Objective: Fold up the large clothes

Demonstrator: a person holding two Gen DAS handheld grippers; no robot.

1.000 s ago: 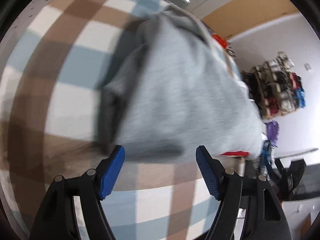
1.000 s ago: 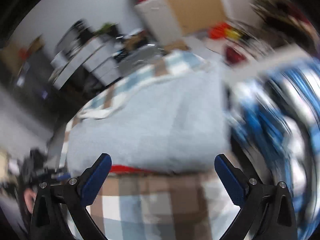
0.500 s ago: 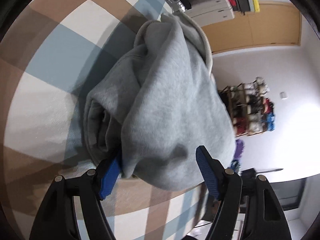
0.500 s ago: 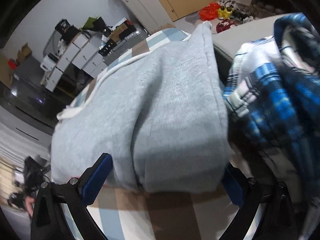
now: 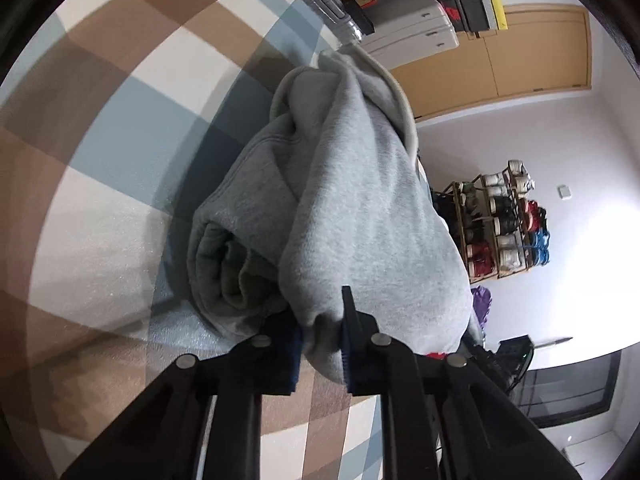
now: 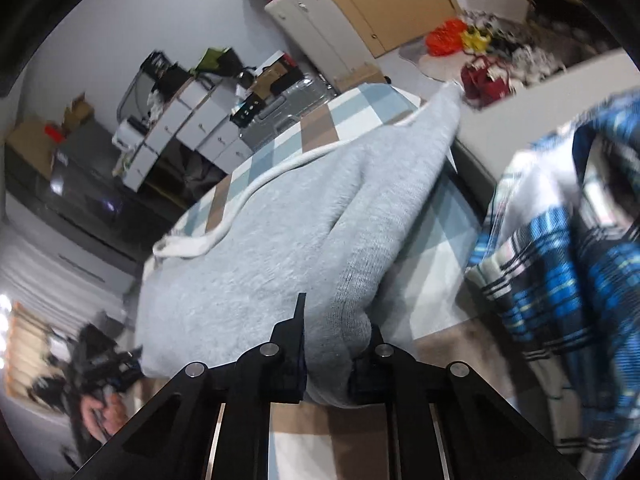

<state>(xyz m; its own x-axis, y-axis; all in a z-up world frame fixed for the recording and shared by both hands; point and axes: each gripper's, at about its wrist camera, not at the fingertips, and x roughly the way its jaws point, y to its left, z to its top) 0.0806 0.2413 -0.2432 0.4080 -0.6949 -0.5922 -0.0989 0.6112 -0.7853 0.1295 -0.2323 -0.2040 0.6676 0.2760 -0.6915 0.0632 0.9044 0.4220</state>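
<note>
Left gripper [image 5: 320,344]: pinching the gray sweater [image 5: 352,208] at its near edge.
Sweater: folded thick on the checked cloth [image 5: 100,140]; soft, floppy, rather heavy.
Right gripper [image 6: 332,356]: squeezing the sweater's ribbed corner.
Hold: thick folded edges.

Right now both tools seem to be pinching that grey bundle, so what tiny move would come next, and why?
Probably lift it a little, both together. The left gripper and right gripper are each shut on an edge of the folded hoodie, which rests on the checked cloth beside a blue plaid shirt.
</note>
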